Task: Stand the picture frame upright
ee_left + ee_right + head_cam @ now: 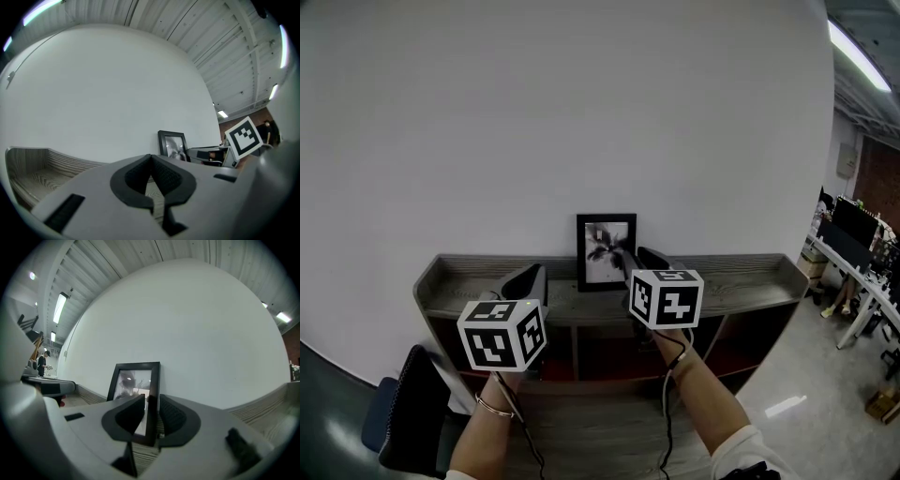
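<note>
A black picture frame (606,251) with a dark palm-tree print stands upright on the grey wooden shelf (741,281), its back against the white wall. My right gripper (630,257) reaches in from the right. In the right gripper view the frame (132,380) has its right border between the jaws, and the right gripper (151,404) is shut on that edge. My left gripper (530,281) hovers over the shelf to the left of the frame, apart from it. In the left gripper view the left gripper (151,161) has its pads together and holds nothing, and the frame (172,143) shows beyond.
The shelf has raised lips at both ends and open compartments (609,356) below. A dark chair (412,412) stands at the lower left. Desks with monitors (858,230) and a person are far right. The white wall (581,112) rises directly behind the shelf.
</note>
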`<state>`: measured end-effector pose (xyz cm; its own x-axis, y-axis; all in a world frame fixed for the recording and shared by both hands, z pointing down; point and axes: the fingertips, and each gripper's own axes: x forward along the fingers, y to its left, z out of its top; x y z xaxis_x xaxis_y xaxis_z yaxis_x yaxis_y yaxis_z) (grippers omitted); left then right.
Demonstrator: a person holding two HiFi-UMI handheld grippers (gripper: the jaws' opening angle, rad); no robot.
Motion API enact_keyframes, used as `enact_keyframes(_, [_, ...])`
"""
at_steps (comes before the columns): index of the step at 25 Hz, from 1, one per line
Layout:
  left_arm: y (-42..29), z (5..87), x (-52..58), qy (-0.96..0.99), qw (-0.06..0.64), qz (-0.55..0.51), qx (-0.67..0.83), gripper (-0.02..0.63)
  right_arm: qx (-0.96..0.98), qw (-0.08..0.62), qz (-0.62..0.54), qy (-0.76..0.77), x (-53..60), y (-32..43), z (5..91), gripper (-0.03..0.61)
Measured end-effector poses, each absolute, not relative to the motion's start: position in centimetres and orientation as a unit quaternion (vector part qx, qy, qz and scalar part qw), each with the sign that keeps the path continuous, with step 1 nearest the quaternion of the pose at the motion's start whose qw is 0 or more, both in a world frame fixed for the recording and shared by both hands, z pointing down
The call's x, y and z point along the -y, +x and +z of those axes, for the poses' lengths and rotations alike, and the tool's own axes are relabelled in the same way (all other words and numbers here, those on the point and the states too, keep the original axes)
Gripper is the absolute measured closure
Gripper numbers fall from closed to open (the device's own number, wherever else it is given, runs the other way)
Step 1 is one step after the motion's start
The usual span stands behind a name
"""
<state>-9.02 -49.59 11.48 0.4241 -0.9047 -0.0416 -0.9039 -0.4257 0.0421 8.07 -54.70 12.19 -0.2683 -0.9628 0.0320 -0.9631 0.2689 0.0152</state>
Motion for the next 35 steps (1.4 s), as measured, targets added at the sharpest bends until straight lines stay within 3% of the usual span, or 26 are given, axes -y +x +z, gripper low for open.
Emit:
enact_keyframes(21, [-8.0,13.8,43.8,0.833,-0.010,-0.025,0.552,0.601,0.795,-0.034,-0.012,0.606,48.4,9.6,12.9,0.494])
enact_keyframes(35, [-7.5,17.8,38.9,0.844,0.025,-0.020,0.535,0.601,0.786,-0.020,0.001,0.618,42.1,10.0,17.0,0.515])
